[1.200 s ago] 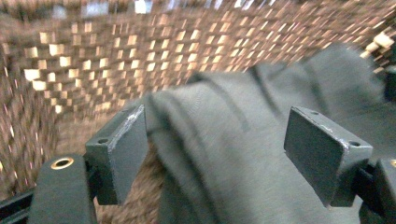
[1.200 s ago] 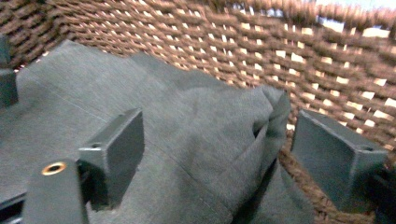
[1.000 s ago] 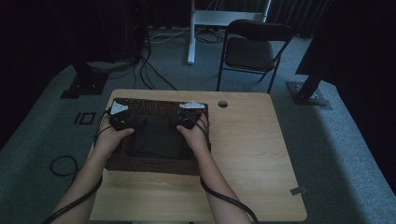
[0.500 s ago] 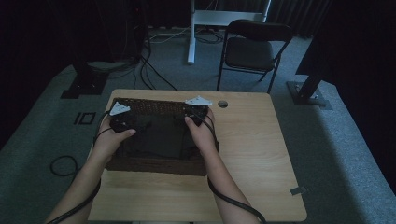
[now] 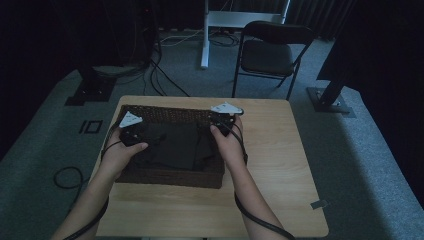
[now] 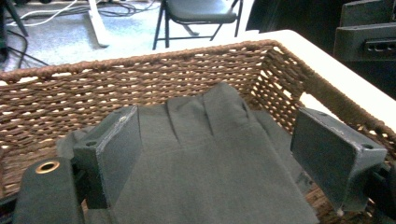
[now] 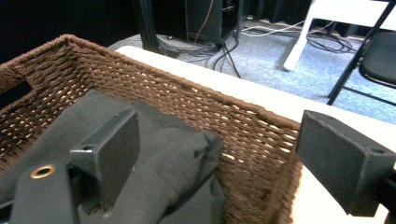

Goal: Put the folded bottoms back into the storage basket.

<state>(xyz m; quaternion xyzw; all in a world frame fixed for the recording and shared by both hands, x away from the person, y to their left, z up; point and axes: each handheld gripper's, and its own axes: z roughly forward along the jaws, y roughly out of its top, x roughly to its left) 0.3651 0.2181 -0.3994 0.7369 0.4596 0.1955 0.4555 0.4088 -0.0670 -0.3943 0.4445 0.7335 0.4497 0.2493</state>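
Two grippers over the brown woven wicker basket point(image 5: 170, 176) in my high view; too dim to read the jaws.

Left gripper point(image 6: 224, 154) view: jaws wide, empty, dark grey folded cloth point(image 6: 210, 158) below in the basket.

Right gripper point(image 7: 219, 149) view: wide, empty, straddling the basket's rim; cloth partly hidden.

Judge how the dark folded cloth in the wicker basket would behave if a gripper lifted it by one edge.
The dark cloth shows soft folds and creases, so it would probably droop and unfold rather than stay flat. It looks thin and likely light. Its matte weave suggests that it would not slip easily. The wicker basket walls sit close around it, so a trailing edge might drag on them.
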